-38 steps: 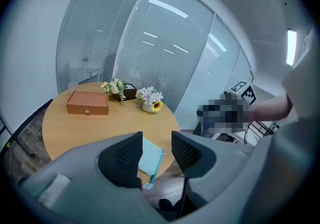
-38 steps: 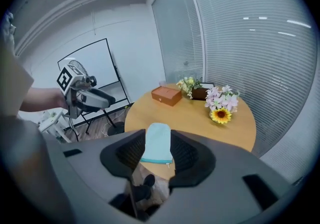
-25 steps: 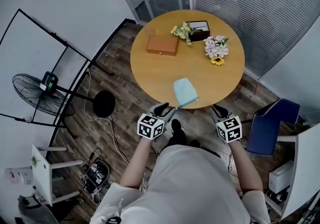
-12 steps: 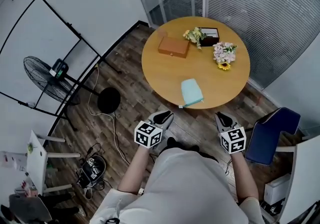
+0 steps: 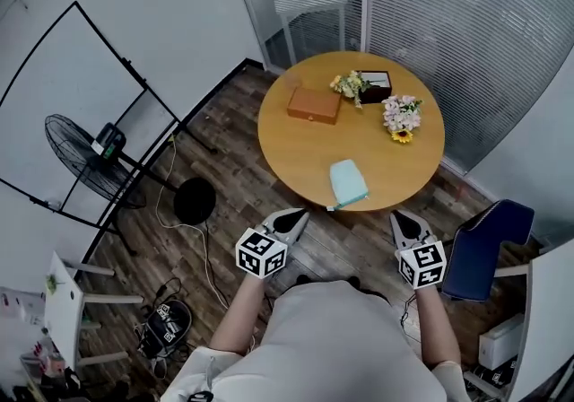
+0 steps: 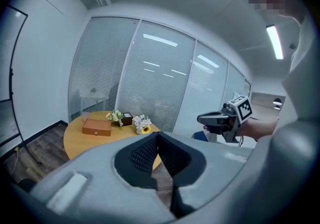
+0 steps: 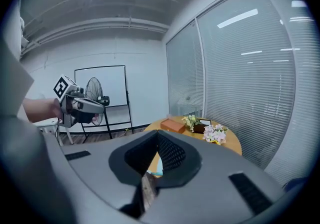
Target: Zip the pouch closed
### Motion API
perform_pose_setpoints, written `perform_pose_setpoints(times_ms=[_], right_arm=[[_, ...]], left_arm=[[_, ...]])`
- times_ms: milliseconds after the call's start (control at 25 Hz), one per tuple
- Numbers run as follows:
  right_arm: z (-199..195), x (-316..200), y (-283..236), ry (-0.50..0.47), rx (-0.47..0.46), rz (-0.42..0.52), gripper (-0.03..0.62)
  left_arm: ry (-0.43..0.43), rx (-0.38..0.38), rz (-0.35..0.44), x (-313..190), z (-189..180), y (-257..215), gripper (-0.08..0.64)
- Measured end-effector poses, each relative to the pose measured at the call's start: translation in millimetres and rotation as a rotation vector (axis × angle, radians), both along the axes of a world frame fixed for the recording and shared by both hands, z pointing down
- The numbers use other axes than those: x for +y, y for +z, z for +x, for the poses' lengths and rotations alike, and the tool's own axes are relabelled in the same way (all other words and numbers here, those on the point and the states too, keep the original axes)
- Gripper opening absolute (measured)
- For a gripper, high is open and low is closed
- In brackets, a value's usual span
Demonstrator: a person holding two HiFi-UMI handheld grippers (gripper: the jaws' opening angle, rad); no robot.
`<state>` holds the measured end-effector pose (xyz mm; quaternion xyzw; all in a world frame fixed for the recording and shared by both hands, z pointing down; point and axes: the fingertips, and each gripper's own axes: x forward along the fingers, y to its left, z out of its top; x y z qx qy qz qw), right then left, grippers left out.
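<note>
Pouch (image 5: 348, 183) apart, ahead of right hand-held gripper (image 5: 400, 217)

so the light-blue fabric pouch (image 5: 348, 183) is on the round wooden table (image 5: 296, 153), near front edge. flat brown box (image 5: 314, 105) back left, pink-n-yellow flower bunch (image 5: 401, 115) back right w/ small dark box (image 5: 375, 86) just behind. black pedestal fan (image 5: 81, 158) on the floor left of table, blue chair (image 5: 484, 243) to the right.

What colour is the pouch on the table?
The pouch is plain light teal; the head view shows it best.
</note>
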<state>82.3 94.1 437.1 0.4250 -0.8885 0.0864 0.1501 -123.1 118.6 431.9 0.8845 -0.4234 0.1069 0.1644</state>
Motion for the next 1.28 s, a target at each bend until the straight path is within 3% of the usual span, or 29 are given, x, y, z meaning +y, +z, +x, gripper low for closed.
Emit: perform_pose_setpoints(times_ms=[240, 560, 1280], right_arm=[[-5, 3, -25, 0.037, -0.01, 0.044, 0.005], [-6, 2, -26, 0.086, -0.041, 0.026, 0.003], [-5, -5, -29, 0.089, -0.05, 0.036, 0.003]], left_arm=[[0.062, -0.005, 0.027, -2, -13, -14, 0.018], [0.078, 0.023, 0.034, -8, -15, -18, 0.018], [0.086, 0.013, 0.024, -9, -11, -18, 0.018]])
